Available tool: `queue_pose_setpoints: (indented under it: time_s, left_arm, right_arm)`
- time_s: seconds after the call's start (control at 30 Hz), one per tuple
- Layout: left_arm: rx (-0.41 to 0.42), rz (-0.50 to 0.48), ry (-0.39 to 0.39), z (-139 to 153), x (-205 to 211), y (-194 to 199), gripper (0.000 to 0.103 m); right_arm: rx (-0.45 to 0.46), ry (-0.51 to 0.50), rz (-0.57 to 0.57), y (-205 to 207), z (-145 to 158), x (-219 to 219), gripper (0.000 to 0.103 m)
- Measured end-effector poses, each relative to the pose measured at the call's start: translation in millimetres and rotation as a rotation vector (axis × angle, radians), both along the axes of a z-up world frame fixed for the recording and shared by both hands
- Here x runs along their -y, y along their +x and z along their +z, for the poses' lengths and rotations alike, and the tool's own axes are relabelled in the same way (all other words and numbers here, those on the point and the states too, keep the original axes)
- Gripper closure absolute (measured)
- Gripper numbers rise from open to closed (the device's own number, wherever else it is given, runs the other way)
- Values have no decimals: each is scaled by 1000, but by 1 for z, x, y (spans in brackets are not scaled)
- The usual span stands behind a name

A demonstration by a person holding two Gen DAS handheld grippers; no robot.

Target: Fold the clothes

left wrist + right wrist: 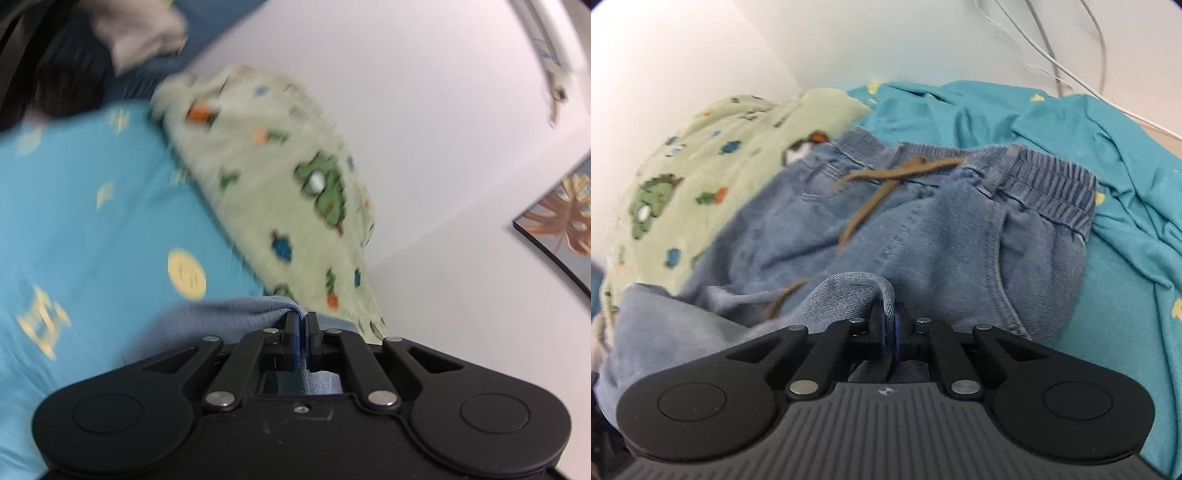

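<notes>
Blue denim shorts (923, 236) with an elastic waistband and a brown drawstring (882, 184) lie on a teal sheet (1126, 295). My right gripper (891, 321) is shut on a fold of the denim near the crotch and leg end. My left gripper (303, 325) is shut on a pale blue edge of the denim shorts (229, 314), which bunches just in front of its fingers. The rest of the shorts is hidden in the left wrist view.
A light green blanket (280, 177) with printed animals lies along the white wall (424, 129), also in the right wrist view (701, 162). A grey cloth (140, 33) lies at the back. A framed picture (565, 221) hangs on the wall. White cables (1071, 55) run behind the bed.
</notes>
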State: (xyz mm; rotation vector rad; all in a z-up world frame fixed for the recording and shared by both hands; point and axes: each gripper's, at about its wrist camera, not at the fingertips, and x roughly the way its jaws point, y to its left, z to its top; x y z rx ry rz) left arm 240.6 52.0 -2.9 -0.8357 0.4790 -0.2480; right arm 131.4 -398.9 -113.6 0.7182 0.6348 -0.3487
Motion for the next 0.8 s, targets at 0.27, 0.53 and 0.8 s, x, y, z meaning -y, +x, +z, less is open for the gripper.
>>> queue_pose_setpoints:
  time_s: [0.27, 0.53, 0.8]
  left_arm:
    - [138, 70, 224, 93, -50, -65, 101]
    - [33, 279, 258, 102, -142, -101, 101]
    - [-237, 313, 215, 2, -202, -107, 101]
  right_arm:
    - [76, -37, 191, 5, 14, -25, 90]
    - [185, 21, 542, 3, 26, -76, 87]
    - [144, -100, 655, -12, 43, -98, 79]
